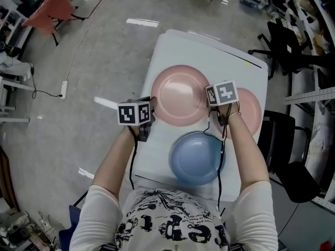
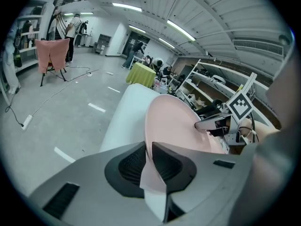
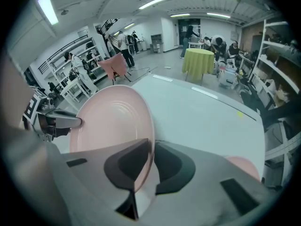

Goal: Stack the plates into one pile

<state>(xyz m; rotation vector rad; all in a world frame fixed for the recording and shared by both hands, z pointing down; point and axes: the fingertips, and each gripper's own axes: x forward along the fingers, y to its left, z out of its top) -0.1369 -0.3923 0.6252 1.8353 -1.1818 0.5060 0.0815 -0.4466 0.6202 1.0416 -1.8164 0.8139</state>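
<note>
Left gripper (image 2: 149,147) and right gripper (image 3: 153,147) are each clamped on opposite rims of the pink plate (image 1: 183,98). I judge it stiff, light, slick and breakable, best held level by its rims.

Head cam: steep down; claw cams close, share pink plate (image 1: 182,98).

My right gripper (image 3: 151,142) - jaws pinched on near rim of pink plate (image 3: 110,119). Left gripper (image 3: 75,122) at opposite rim. White table (image 3: 207,109) behind plate. Second plate (image 3: 244,166), also pink, low right, partly hidden by my gripper. Farther back - green table (image 3: 200,62), people (image 3: 123,44) standing.
</note>
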